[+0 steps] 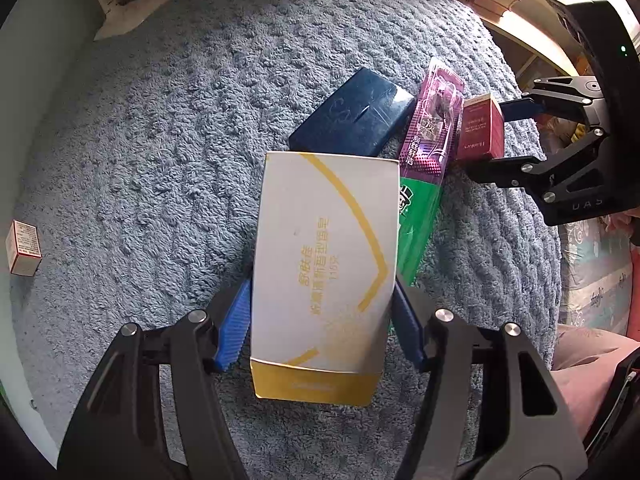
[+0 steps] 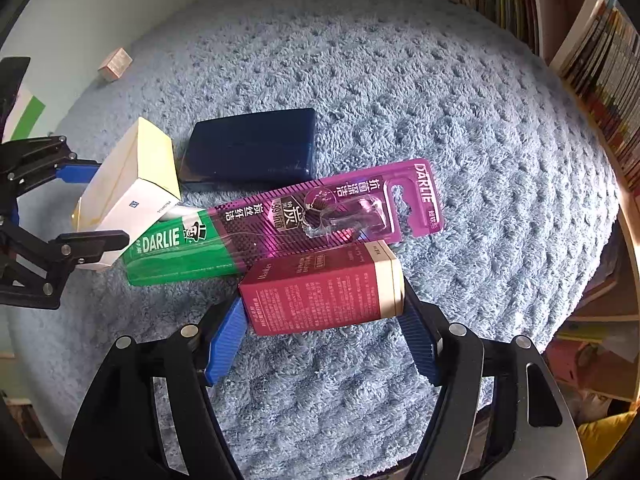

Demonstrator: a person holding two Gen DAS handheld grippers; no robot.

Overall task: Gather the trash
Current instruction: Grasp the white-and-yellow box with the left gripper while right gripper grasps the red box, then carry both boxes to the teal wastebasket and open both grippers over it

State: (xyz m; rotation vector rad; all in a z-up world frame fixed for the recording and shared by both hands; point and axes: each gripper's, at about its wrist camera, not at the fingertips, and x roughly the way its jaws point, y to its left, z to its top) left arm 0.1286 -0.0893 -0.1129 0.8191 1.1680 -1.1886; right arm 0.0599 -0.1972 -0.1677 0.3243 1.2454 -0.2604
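A white and yellow carton (image 1: 324,260) stands tilted between the blue pads of my left gripper (image 1: 322,312), which is shut on its sides. In the right wrist view that carton (image 2: 132,188) leans over a green toothpaste box (image 2: 180,252), with the left gripper (image 2: 92,206) around it. My right gripper (image 2: 324,308) is shut on a dark red box (image 2: 320,288), one pad at each end. The left wrist view shows the red box (image 1: 480,128) in the right gripper (image 1: 498,138). A purple toothbrush pack (image 2: 340,204) and a dark blue box (image 2: 252,144) lie beside them.
Everything lies on a fluffy blue-grey rug (image 1: 160,140). A small white and red box (image 1: 24,248) sits at the rug's left edge. A white paper scrap (image 1: 132,12) lies at the far side. Bookshelves (image 2: 600,80) line the right.
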